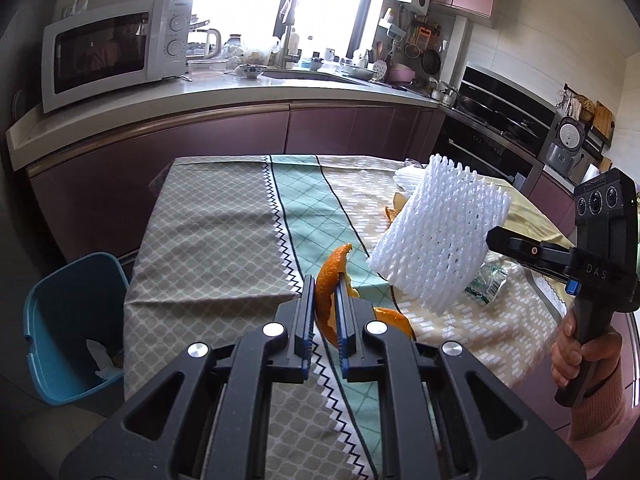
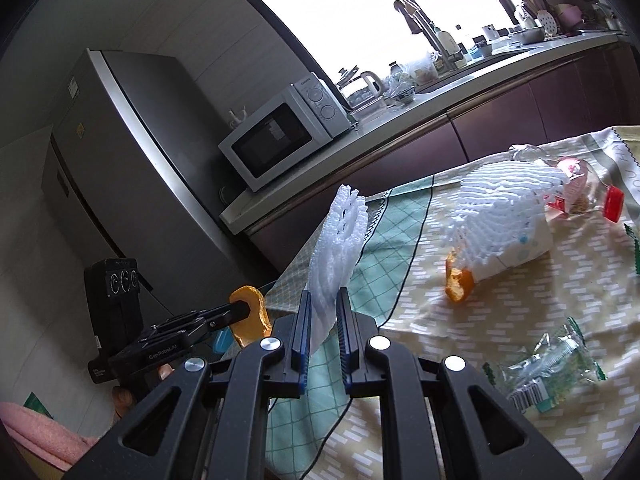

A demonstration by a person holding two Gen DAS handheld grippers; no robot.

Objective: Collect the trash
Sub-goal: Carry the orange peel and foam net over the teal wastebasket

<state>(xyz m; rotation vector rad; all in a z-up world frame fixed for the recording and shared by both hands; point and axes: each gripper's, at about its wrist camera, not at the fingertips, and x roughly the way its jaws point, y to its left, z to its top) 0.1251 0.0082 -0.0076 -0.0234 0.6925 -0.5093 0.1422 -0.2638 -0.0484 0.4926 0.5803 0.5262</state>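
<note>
left wrist: l gripper (image 1: 324, 292) clamps orange peel (image 1: 332, 276) | r gripper (image 2: 323, 304) clamps foam net (image 2: 340, 236)

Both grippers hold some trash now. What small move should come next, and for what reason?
Probably carry the left gripper, shut on the orange peel, leftward over the blue bin beside the table. The bin stands open and nearest to that hand; the right gripper, holding the white foam net, can follow.

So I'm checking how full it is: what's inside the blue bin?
The blue bin holds crumpled white paper near its table-side wall. The tablecloth edge hides the rest of that side, so its full contents cannot be seen.
</note>
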